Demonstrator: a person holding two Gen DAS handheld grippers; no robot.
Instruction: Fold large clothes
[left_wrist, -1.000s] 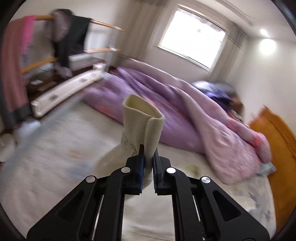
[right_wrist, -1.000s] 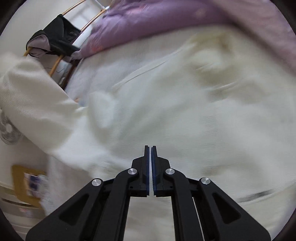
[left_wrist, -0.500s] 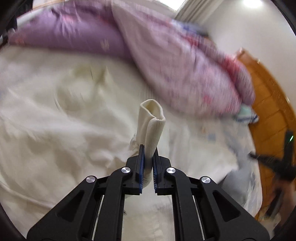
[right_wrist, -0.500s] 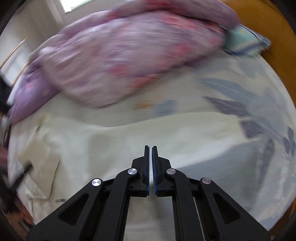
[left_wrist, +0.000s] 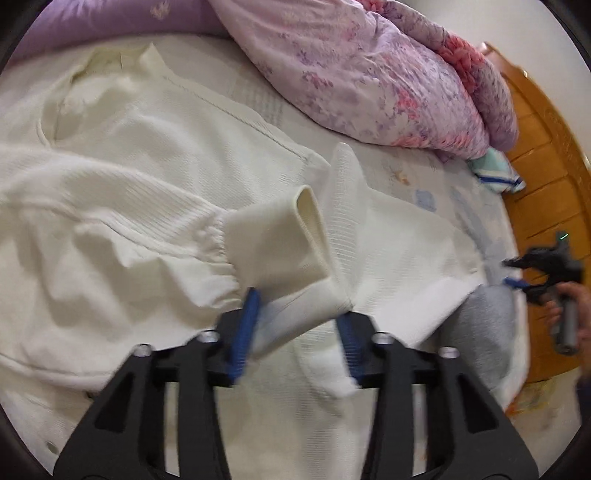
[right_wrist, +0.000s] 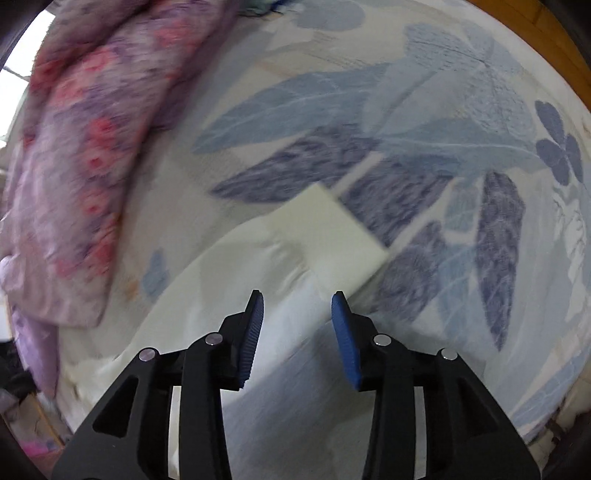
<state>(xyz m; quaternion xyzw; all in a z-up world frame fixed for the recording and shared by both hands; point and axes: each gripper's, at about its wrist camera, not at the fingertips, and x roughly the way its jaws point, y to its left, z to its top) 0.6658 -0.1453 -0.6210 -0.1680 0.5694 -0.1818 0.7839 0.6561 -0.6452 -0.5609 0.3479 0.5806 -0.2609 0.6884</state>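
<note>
1. Sweater (left_wrist: 155, 192), cream and only one of it, is spread on the bed (left_wrist: 436, 184) out ahead of the left gripper (left_wrist: 295, 325), neckline at the far end, long axis running away from the jaws.
2. One sleeve is folded across the body, its cuff (left_wrist: 280, 240) lying just ahead of the jaws, opening turned right.
3. Left jaws are spread wide and released; the cuff edge sits between the blue pads (left_wrist: 245, 328) but nothing pinches it.
4. Right gripper (right_wrist: 297, 328) jaws are apart too, gripping nothing. The second cuff (right_wrist: 343, 236) lies flat just past them, pointing away and to the right.
5. Both views are a bit smeared. The sweater's near hem is cut off behind the left gripper.
6. One purple floral duvet (left_wrist: 369, 74) is bunched well beyond the jaws.
</note>
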